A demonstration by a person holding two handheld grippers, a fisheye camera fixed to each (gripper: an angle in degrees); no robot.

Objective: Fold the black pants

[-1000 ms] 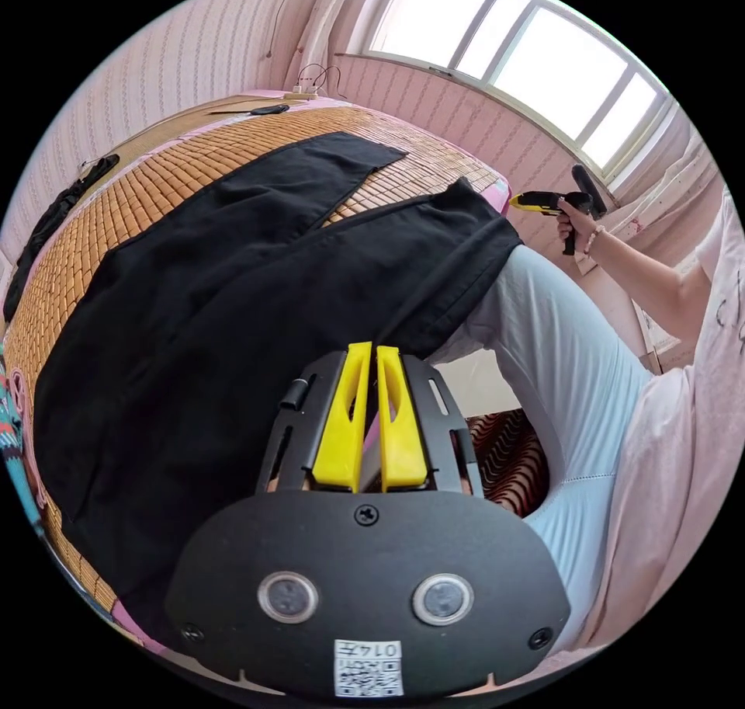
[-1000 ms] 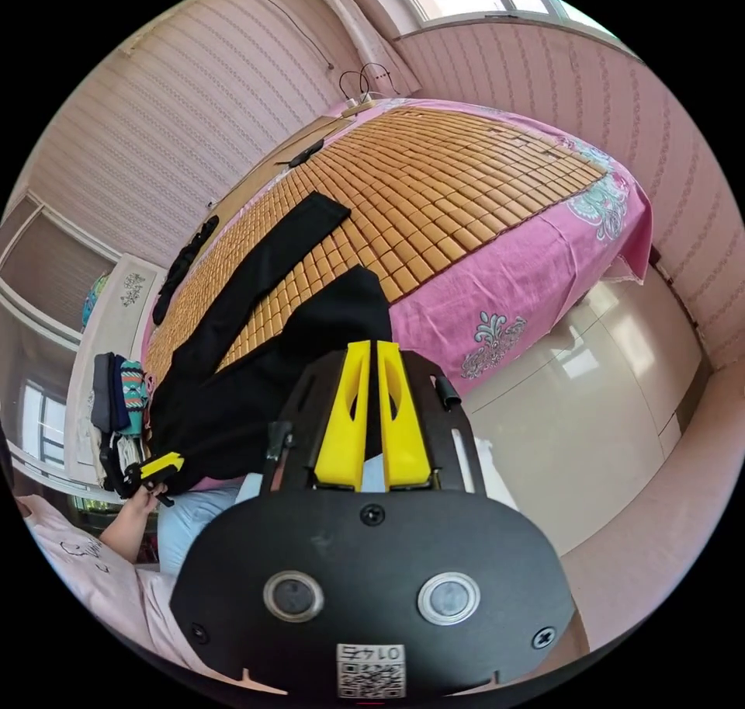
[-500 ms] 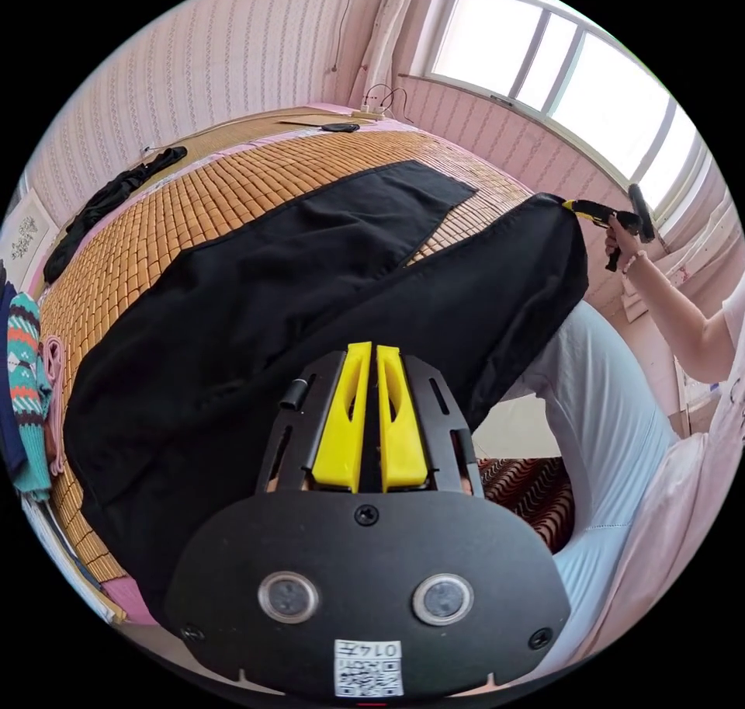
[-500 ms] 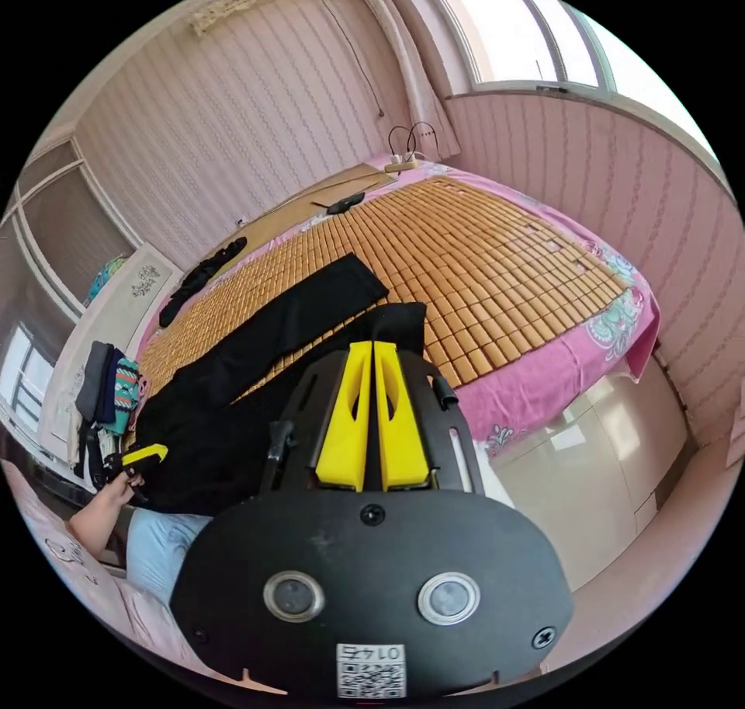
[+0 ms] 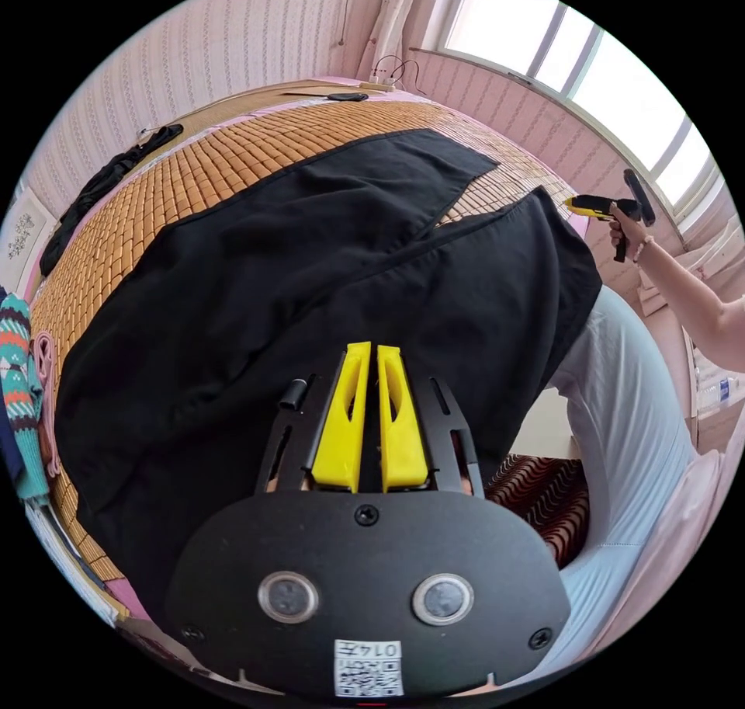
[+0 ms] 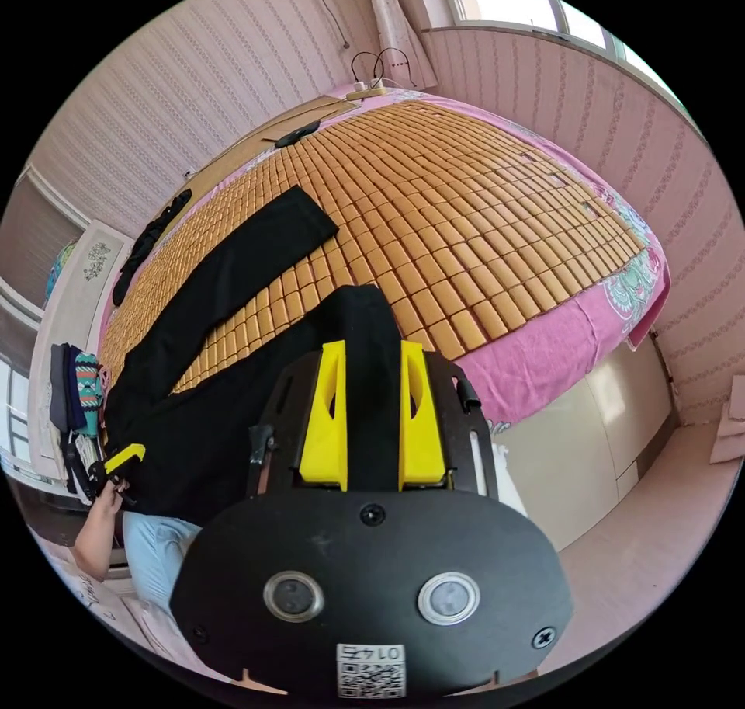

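Your left tongs (image 5: 369, 352) pinched together on the black pants (image 5: 310, 274) waist, your right tongs (image 6: 371, 352) spread apart over a pant leg, pants spread on the bed (image 6: 481, 220) mat, right arm (image 5: 691, 297) stretched out at 2 o'clock in left gripper view.

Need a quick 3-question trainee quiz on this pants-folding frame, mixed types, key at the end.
1. True or false: the right gripper has its jaws apart.
2. What do the black pants lie on? A) a bamboo mat B) a bare floor C) a chair
3. Fill in: in the left gripper view, the left gripper has its yellow jaws nearly ____ over the dark fabric.

Key: 1 true; 2 A; 3 closed. Whether those closed jaws actually pinch cloth cannot be told.
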